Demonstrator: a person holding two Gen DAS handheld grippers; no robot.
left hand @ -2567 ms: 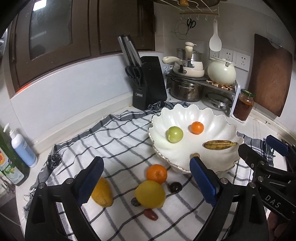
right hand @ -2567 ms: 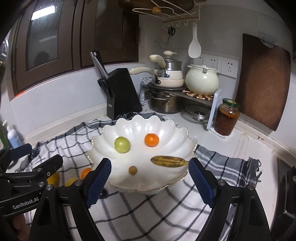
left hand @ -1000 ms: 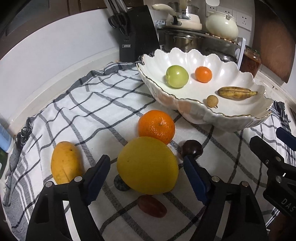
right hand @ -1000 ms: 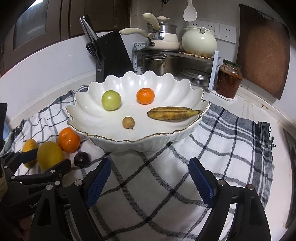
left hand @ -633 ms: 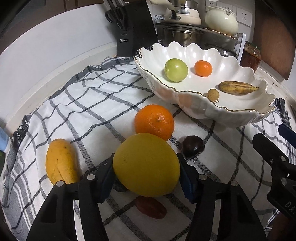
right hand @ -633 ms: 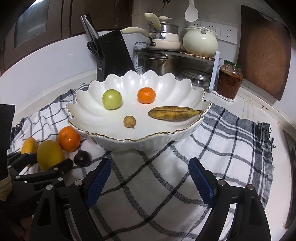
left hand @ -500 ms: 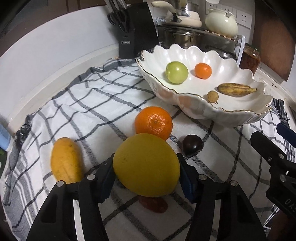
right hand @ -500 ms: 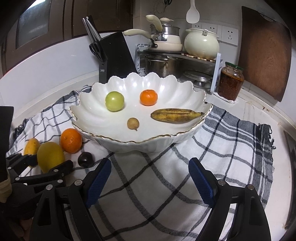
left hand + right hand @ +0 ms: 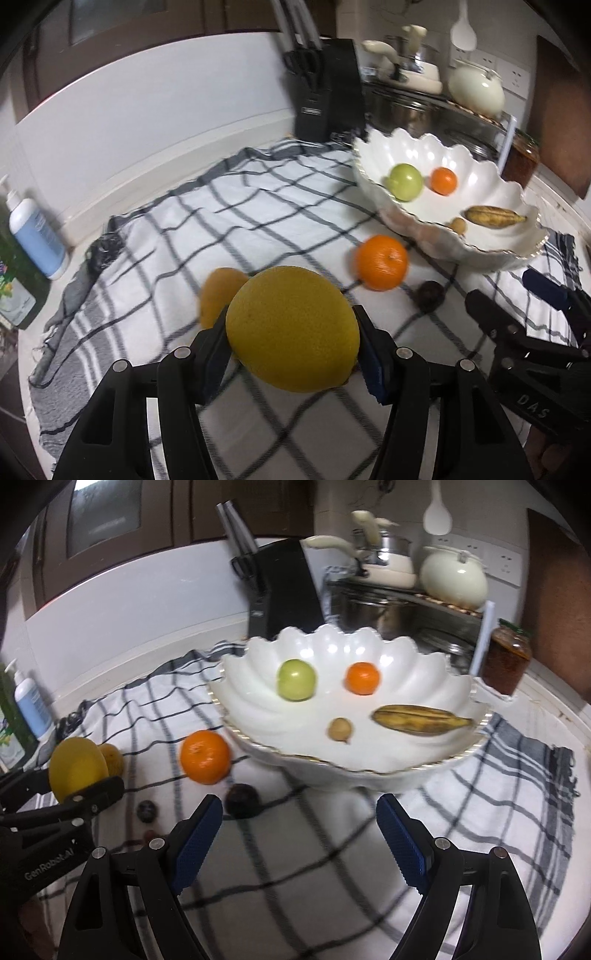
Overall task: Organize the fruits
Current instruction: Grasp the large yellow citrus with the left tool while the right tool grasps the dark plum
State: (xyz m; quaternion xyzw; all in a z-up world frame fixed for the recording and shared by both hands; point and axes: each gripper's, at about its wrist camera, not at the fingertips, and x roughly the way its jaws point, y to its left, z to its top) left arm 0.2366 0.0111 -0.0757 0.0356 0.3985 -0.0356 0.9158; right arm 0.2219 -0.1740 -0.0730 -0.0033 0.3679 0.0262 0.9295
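My left gripper [image 9: 293, 341] is shut on a large yellow citrus fruit [image 9: 291, 328] and holds it above the checked cloth [image 9: 184, 229]; it also shows in the right wrist view [image 9: 77, 770]. A mango [image 9: 218, 291] lies behind it. An orange [image 9: 382, 262] and a dark plum [image 9: 428, 295] lie on the cloth by the white scalloped bowl [image 9: 424, 771]. The bowl holds a green apple [image 9: 296, 679], a small orange [image 9: 362, 678], a banana [image 9: 421, 720] and a small brown fruit [image 9: 340, 730]. My right gripper [image 9: 299, 834] is open and empty in front of the bowl.
A black knife block [image 9: 325, 96], pots on a rack [image 9: 384, 598], a cream teapot [image 9: 454, 578] and a jar [image 9: 508, 661] stand behind the bowl. A soap bottle [image 9: 35, 232] stands at the left. Two small dark fruits [image 9: 147, 810] lie on the cloth.
My left gripper closed on the yellow citrus and has lifted it off the cloth, uncovering the small fruits beneath. The right gripper rose slightly and stayed open.
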